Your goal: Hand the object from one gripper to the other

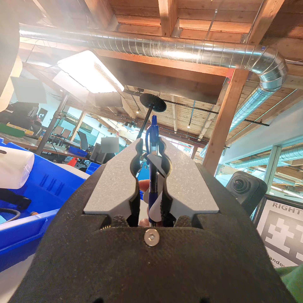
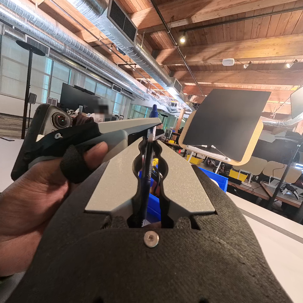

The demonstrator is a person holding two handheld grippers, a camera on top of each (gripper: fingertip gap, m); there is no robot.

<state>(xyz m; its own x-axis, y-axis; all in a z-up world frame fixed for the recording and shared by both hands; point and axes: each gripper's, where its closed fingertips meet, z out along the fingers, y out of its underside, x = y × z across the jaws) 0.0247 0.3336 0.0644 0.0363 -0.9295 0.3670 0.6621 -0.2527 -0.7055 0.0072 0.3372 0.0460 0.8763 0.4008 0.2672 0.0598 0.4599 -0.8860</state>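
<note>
Both grippers meet on one blue pen [image 1: 153, 165], which stands roughly upright between them, click end up. In the left wrist view, the left gripper [image 1: 151, 144] has its grey fingers [image 1: 180, 178] drawn together around the barrel, and the other tool's fingertips cross the same gap from behind. In the right wrist view, the right gripper [image 2: 150, 144] is likewise closed around the pen [image 2: 148, 155], while the left gripper [image 2: 157, 126] clamps it higher up, from the left. Which one bears the load cannot be told. As a judgement, the giving gripper should open only once the receiving grip is firm, then back straight off along its own axis so the pen is not levered. The person's hand [image 2: 41, 188] works the left tool. Below lies a blue bin [image 1: 49, 188]; a dropped pen would likely land there. Farther off stand a black board [image 2: 224, 124] on a stand and the silver ceiling duct [image 1: 164, 47], both well apart from the exchange.
</note>
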